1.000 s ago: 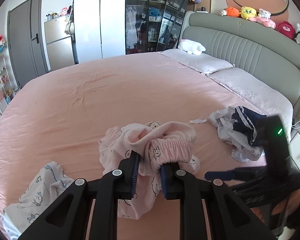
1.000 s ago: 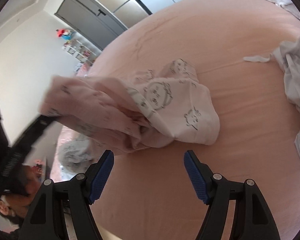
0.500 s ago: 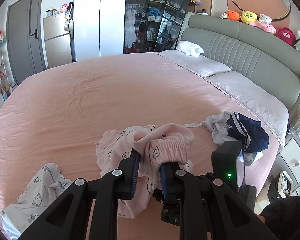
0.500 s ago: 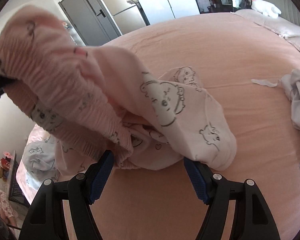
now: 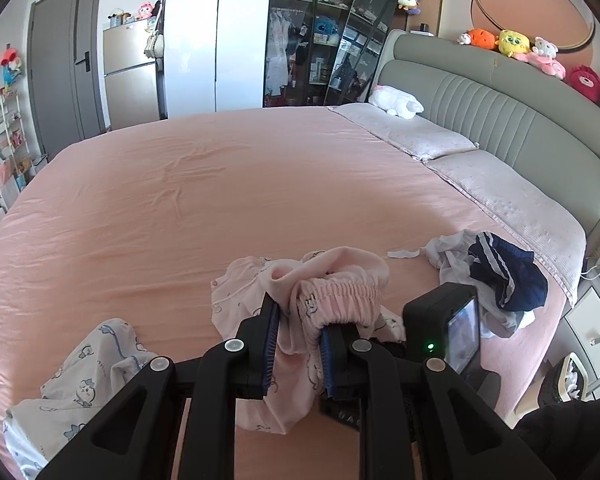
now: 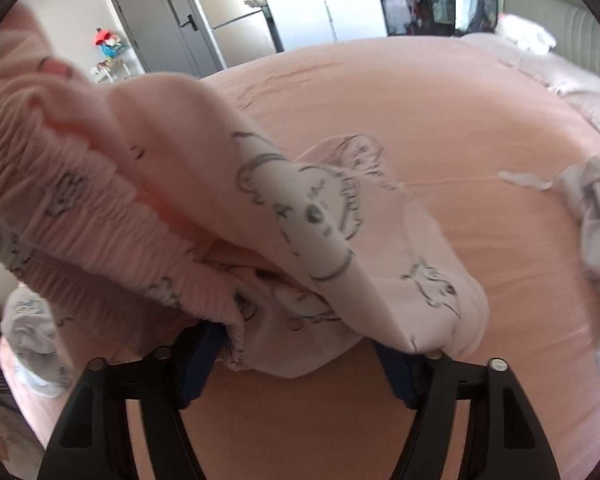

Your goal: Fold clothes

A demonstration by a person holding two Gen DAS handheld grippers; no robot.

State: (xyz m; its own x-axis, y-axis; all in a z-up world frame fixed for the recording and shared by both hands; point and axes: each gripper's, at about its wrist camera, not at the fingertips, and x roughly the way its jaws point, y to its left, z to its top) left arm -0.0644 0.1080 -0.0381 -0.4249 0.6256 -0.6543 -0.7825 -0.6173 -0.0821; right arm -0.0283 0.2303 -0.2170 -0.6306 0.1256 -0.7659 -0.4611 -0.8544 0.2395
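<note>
One crumpled pink pajama garment (image 5: 332,292), elastic waistband bunched, is clamped by the left gripper (image 5: 298,344); the right gripper (image 6: 300,360), at 3 o'clock, gapes wide.

The left tool (image 5: 298,350) has matte black angular arms, silver round screws and ribbed blue pads (image 5: 270,350). The right tool (image 6: 300,364), black-bodied, carries a green light and a small lit screen.
</note>
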